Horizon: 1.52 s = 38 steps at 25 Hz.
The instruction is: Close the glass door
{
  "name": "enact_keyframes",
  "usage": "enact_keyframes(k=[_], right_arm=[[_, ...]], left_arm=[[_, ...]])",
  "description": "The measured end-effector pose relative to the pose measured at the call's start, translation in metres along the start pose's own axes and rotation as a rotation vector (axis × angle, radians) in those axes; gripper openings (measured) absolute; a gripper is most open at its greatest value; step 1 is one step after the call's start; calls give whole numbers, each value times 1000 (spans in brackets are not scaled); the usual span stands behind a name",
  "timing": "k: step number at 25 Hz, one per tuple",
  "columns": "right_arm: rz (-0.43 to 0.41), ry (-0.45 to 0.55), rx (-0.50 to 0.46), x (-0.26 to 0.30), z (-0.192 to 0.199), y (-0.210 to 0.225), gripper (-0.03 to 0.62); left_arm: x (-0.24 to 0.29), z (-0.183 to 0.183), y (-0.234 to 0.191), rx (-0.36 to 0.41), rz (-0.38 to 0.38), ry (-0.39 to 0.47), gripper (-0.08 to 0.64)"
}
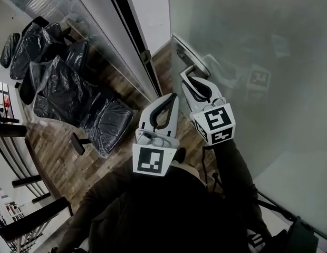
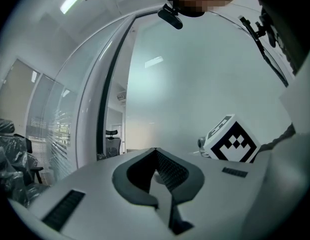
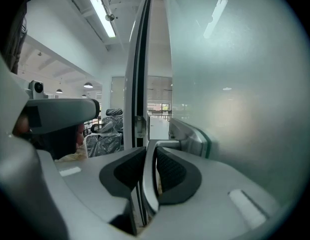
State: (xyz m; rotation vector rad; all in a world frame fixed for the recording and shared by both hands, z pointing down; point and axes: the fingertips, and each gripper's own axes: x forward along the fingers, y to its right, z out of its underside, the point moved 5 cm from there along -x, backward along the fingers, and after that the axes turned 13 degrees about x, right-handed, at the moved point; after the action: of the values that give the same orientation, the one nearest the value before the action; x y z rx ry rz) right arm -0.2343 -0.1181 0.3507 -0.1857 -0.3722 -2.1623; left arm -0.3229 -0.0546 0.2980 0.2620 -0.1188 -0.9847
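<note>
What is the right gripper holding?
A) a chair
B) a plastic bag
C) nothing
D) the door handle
D: in the right gripper view, the right gripper has its jaws closed on the door handle of the glass door.

Glass door (image 1: 248, 62) is looking frosted, pale grey-green all over. The handle (image 3: 187, 134) on it is showing up silver. Right at the door, the left gripper (image 1: 171, 99) and right gripper (image 1: 185, 77) are both reading white with black ribbed pads, each wearing a cube of black-and-white squares. Off beside the door, chairs (image 1: 63, 83) are sitting in glossy black plastic on a floor (image 1: 53, 136) that's showing brown wood planks.
</note>
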Motion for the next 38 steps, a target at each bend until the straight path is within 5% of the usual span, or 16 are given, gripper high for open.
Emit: enact_keyframes(k=[18,38], right_arm=[[-78,-15,-34,-17,7,-78,67],[-102,-25,-33,-22,18,-95,64]], left_arm=[[-56,-30,-38,-2,-16,66,-3],[-62,-25,-40,-5,14,65,-3]])
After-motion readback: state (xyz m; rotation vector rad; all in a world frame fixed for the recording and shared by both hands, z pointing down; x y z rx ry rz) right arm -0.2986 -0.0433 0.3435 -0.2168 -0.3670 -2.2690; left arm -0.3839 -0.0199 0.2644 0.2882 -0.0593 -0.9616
